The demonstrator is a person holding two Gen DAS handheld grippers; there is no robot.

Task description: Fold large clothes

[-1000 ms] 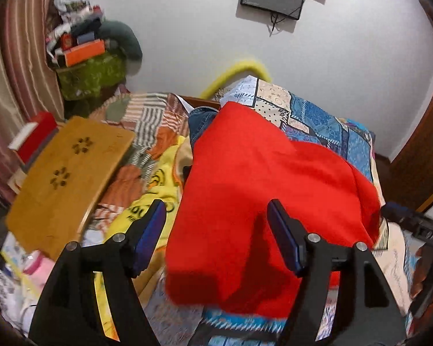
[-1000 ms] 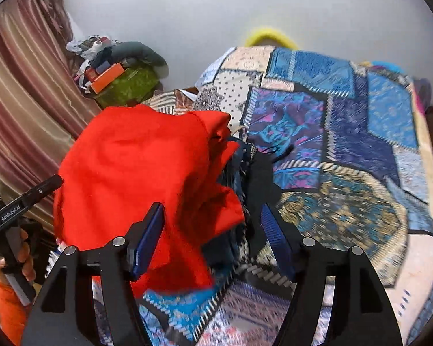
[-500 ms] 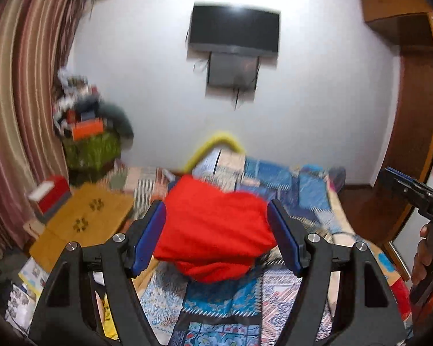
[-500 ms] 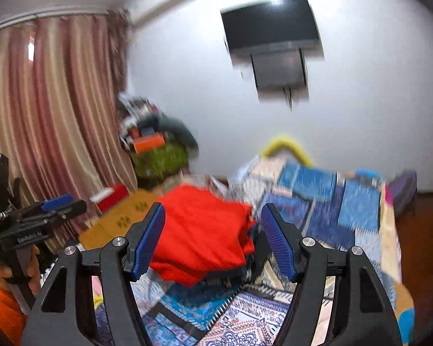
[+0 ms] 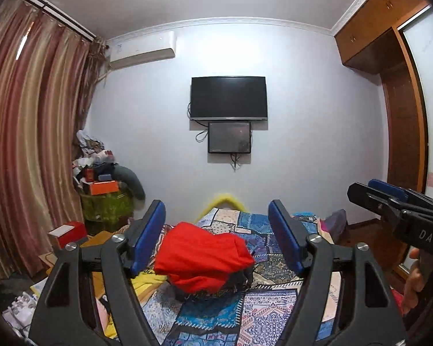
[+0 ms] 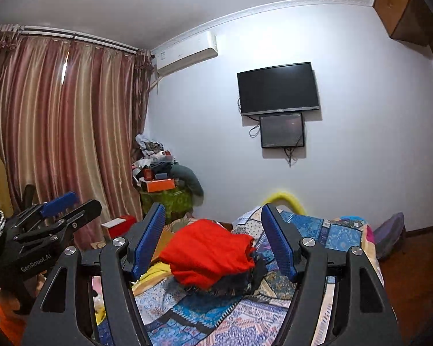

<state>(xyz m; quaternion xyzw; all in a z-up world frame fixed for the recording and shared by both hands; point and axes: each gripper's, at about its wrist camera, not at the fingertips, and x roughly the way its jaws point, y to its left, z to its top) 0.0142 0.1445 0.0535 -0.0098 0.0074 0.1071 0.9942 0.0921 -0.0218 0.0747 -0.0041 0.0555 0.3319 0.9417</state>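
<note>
A folded red garment [image 5: 202, 255] lies on top of a dark garment [image 5: 216, 289] on the patchwork bedspread [image 5: 254, 311]. It also shows in the right wrist view [image 6: 210, 255]. My left gripper [image 5: 216, 236] is open and empty, held well back from and above the pile. My right gripper [image 6: 213, 236] is open and empty too, equally far back. The right gripper appears at the right edge of the left wrist view [image 5: 395, 204], and the left gripper at the left of the right wrist view [image 6: 52, 219].
A yellow cloth [image 5: 147, 279] lies left of the pile. A wooden lap table [image 5: 98, 239] and a red box [image 5: 67, 232] sit at the bed's left. A cluttered green stand [image 5: 106, 204] fills the corner by the curtains. A wardrobe [image 5: 401, 132] stands right.
Both grippers have pulled back and tilted up, away from the red garment. The garment now lies far off on the bed, and the wall and TV have come into view.
</note>
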